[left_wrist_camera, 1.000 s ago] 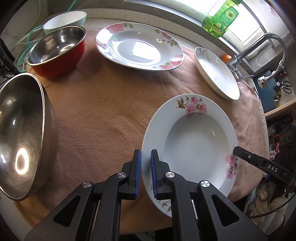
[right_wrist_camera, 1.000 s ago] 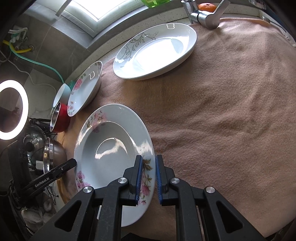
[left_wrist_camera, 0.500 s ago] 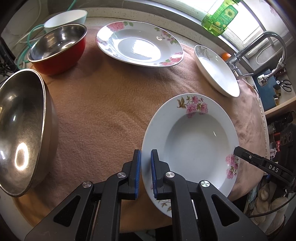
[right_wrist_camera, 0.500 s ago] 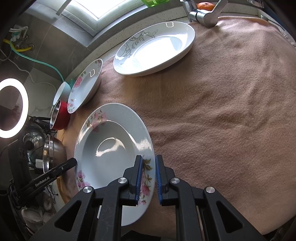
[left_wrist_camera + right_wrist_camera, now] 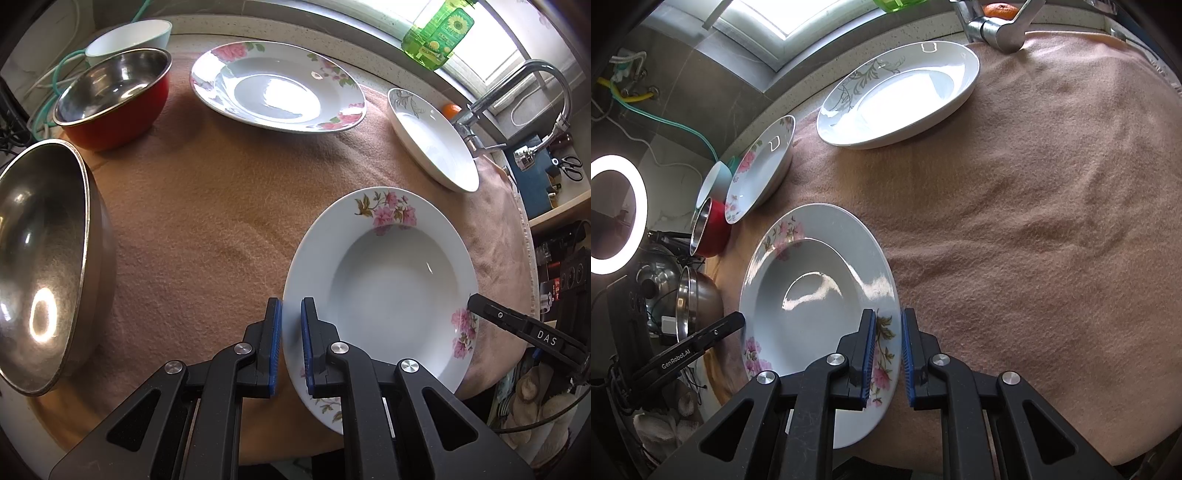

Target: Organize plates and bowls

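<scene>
Two grippers pinch one dish: the left gripper (image 5: pixel 291 343) is clamped on the near-left rim of the deep plate (image 5: pixel 384 288), and the right gripper (image 5: pixel 886 350) is clamped on its opposite rim, jaws nearly closed on the thin edge in both views. The deep plate sits at the near edge of the blanket (image 5: pixel 207 221), tilted a little, perhaps just lifted. Beyond it lies the floral plate (image 5: pixel 277 85), to that plate's right the grey-vine plate (image 5: pixel 432 144), to its left the red bowl (image 5: pixel 114 99) with a white bowl (image 5: pixel 129 37) behind; the steel bowl (image 5: pixel 44 258) is left of the deep plate. The step in hand looks like carrying this plate to a stack. Next it likely needs a level, two-handed lift toward the floral plate, then centring before release.
</scene>
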The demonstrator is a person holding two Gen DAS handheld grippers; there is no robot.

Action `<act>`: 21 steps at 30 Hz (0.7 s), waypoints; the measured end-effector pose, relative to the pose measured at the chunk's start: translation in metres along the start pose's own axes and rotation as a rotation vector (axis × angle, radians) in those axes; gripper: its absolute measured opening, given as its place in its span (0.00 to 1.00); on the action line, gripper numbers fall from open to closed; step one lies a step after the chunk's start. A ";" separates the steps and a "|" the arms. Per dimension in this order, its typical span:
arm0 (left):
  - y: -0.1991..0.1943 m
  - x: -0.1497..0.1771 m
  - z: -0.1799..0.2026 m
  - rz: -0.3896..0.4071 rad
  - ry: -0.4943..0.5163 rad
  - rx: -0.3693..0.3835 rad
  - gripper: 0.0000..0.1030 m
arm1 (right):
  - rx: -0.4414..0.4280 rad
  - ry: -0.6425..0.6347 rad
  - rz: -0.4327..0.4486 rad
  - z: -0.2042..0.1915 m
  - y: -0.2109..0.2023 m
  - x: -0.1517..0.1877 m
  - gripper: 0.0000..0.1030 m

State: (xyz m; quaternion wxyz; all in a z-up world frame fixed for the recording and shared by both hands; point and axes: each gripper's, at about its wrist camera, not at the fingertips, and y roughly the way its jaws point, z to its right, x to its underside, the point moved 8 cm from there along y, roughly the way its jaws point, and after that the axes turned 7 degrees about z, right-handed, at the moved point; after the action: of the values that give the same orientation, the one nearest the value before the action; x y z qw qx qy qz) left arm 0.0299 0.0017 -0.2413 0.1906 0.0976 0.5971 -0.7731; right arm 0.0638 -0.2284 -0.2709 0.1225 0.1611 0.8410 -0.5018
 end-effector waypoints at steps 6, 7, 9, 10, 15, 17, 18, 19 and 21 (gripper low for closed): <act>0.000 -0.001 0.000 0.000 0.001 0.002 0.09 | 0.000 0.005 -0.006 0.000 -0.001 0.002 0.12; 0.000 -0.001 0.000 0.001 0.002 0.002 0.09 | 0.000 0.006 -0.007 0.000 0.000 0.002 0.12; 0.000 -0.001 0.000 0.001 0.004 0.002 0.09 | 0.000 0.009 -0.008 0.000 -0.001 0.003 0.12; 0.000 -0.001 0.000 0.001 0.006 0.002 0.09 | 0.001 0.010 -0.009 0.000 -0.001 0.003 0.12; 0.000 -0.001 0.000 -0.003 0.003 0.008 0.09 | 0.007 0.008 -0.013 0.000 0.000 0.004 0.15; -0.001 -0.001 -0.001 -0.001 0.002 0.006 0.09 | 0.014 0.008 -0.011 -0.001 0.001 0.004 0.15; -0.003 -0.002 -0.001 0.005 0.009 0.003 0.09 | 0.016 0.006 -0.010 -0.001 0.000 0.004 0.15; -0.004 -0.002 0.000 0.010 0.013 -0.001 0.09 | 0.015 0.007 -0.007 -0.001 0.000 0.003 0.15; -0.007 -0.003 -0.001 0.018 0.010 -0.002 0.09 | 0.017 0.007 0.001 -0.001 -0.003 0.002 0.15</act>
State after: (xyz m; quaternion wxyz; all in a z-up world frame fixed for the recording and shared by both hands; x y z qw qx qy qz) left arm 0.0300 0.0047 -0.2340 0.1946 0.1068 0.5980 -0.7702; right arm 0.0607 -0.2287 -0.2694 0.1182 0.1644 0.8370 -0.5084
